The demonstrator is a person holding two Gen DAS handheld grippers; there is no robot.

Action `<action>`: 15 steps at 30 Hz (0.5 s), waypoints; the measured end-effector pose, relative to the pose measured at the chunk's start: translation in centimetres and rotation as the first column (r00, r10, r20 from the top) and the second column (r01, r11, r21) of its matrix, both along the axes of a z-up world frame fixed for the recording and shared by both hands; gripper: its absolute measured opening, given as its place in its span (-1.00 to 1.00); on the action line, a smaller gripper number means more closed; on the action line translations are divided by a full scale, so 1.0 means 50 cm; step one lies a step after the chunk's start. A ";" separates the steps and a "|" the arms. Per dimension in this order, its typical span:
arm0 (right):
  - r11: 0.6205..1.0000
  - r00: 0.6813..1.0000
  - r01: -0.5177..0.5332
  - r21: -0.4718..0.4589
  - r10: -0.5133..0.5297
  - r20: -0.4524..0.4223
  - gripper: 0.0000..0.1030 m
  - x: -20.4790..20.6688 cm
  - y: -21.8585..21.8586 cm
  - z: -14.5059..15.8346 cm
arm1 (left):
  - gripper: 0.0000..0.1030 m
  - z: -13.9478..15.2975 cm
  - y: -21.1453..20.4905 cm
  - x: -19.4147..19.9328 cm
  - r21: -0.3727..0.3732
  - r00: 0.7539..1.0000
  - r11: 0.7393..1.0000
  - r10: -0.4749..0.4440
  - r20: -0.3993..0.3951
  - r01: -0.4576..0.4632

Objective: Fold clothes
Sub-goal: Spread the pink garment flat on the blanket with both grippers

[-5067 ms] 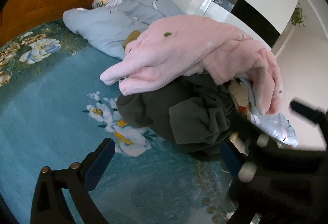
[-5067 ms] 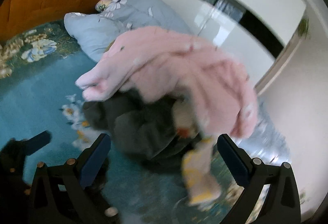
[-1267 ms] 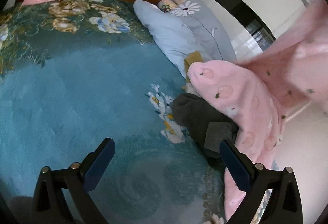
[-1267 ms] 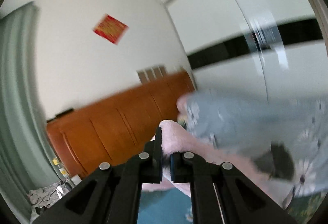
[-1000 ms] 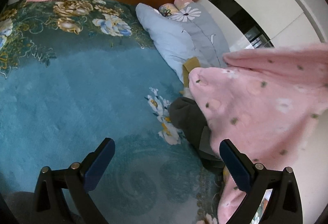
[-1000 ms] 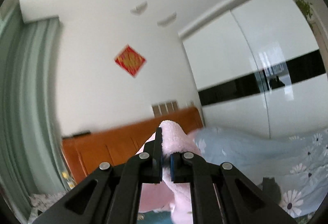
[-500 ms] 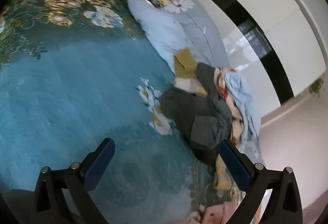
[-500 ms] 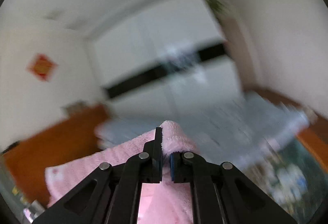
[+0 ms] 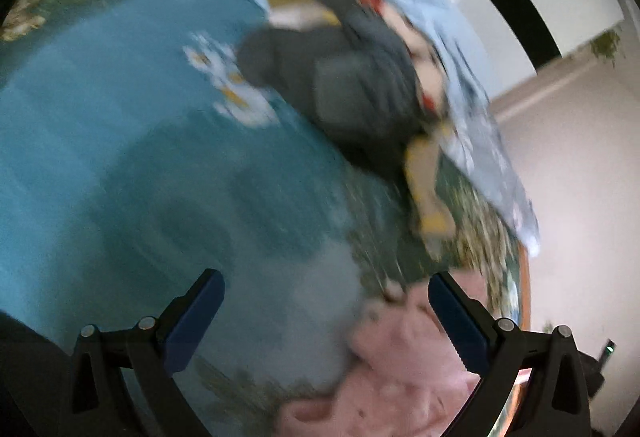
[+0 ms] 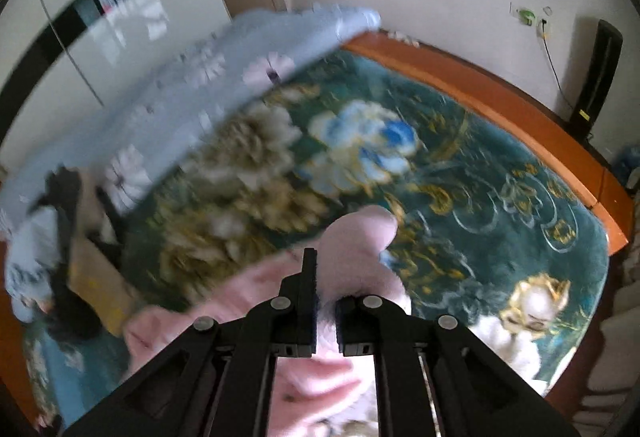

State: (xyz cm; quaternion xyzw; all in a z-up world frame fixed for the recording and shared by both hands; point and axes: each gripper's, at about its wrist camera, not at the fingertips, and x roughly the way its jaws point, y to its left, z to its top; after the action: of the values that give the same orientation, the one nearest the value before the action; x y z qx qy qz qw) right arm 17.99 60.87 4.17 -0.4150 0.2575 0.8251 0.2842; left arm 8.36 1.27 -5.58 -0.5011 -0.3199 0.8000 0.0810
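Right wrist view: right gripper [image 10: 325, 293] pinches a fold of the pink fleece garment [image 10: 356, 257] low over the bed [image 10: 500, 173]; its jaws have just been easing apart, cloth between them. Left gripper [image 9: 326, 321] has jaws spread, empty, pink cloth bunched just ahead. Best: lay the garment flat on bare blanket, well apart from the clothes pile [image 9: 352, 85], then let the left take the opposite corner.

light: soft daylight, even | blur: heavy motion smear, both views | edges: fisheye-warped, dark corners
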 end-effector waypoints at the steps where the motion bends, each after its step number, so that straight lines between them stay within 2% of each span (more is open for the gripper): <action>1: 1.000 1.000 -0.013 -0.006 0.013 0.018 -0.78 0.006 0.002 -0.009 | 1.00 -0.014 0.021 0.002 0.033 0.999 0.999 -0.025 0.029 0.024; 2: 1.000 0.999 -0.026 -0.013 0.026 0.035 -0.55 0.012 0.004 -0.018 | 1.00 -0.032 0.041 0.003 0.073 0.996 0.996 -0.046 0.071 0.040; 3: 0.999 0.998 -0.040 -0.017 0.041 0.045 -0.22 0.019 0.006 -0.028 | 1.00 -0.049 0.059 0.004 0.110 0.992 0.992 -0.066 0.111 0.054; 5: 0.999 0.997 -0.049 0.000 0.049 0.060 0.19 0.033 -0.004 -0.028 | 1.00 -0.075 0.090 0.009 0.156 0.980 0.985 -0.097 0.172 0.070; 10: 0.990 0.988 -0.109 0.088 0.098 0.118 0.24 0.051 -0.048 -0.035 | 1.00 -0.111 0.124 0.025 0.295 0.958 0.955 -0.096 0.271 0.012; 11: 0.988 0.985 -0.126 0.094 0.113 0.127 0.25 0.049 -0.057 -0.042 | 0.98 -0.126 0.125 0.025 0.349 0.947 0.936 -0.084 0.311 -0.032; 13: 0.983 0.976 -0.173 0.056 0.164 0.142 0.25 0.038 -0.083 -0.064 | 0.96 -0.143 0.118 0.021 0.412 0.926 0.905 -0.060 0.372 -0.106; 15: 0.974 0.964 -0.224 0.027 0.217 0.155 0.25 0.019 -0.113 -0.083 | 0.82 -0.156 0.114 0.016 0.447 0.908 0.878 -0.037 0.418 -0.170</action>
State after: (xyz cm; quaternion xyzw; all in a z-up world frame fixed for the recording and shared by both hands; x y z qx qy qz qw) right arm 18.96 55.22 0.03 -0.4959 0.1694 0.8233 0.2182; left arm 9.15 6.99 -13.36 -0.6125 -0.5326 0.5749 0.1030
